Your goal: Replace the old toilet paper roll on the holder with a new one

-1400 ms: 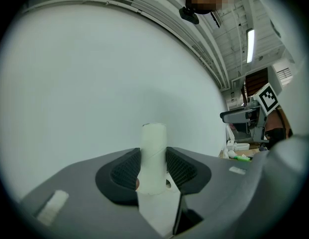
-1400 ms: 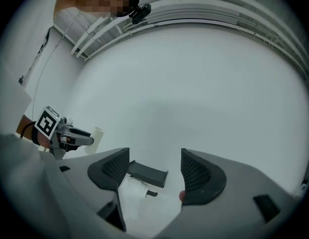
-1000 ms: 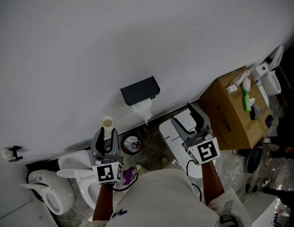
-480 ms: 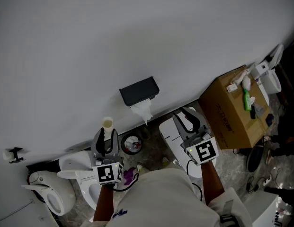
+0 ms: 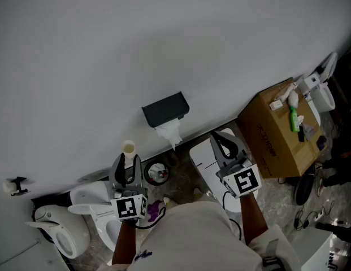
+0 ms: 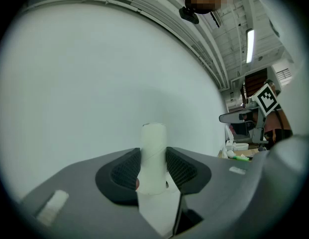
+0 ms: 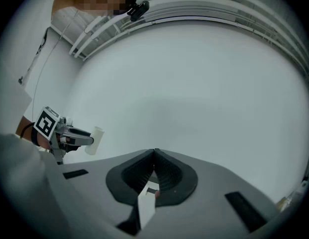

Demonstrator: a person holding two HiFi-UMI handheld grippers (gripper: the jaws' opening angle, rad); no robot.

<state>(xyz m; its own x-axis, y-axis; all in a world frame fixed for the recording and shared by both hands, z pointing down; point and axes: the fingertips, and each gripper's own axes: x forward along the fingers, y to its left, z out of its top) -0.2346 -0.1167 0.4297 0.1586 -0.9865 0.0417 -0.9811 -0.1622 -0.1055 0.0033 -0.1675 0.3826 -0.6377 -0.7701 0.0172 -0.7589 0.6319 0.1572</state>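
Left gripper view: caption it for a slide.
Left gripper clamps a pale, empty toilet-roll tube, upright between its jaws, facing a plain white wall.

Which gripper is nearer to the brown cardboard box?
Right. The right gripper, jaws just closed empty, hangs just left of the box; the left gripper, holding a paper tube, is farther left.

The person wears a pale, off-white top (image 5: 200,230). Each hand carries a grey plastic claw. The left claw (image 5: 128,161) and the right claw (image 5: 219,137) each have two long dark fingers with black ribbed pads (image 7: 166,176) set into a smooth grey body. Behind the fingers sits a white cube with black square markers, the left cube (image 5: 130,206) and the right cube (image 5: 245,181). What looks like a thin dark cable (image 5: 225,199) loops beneath the right cube.
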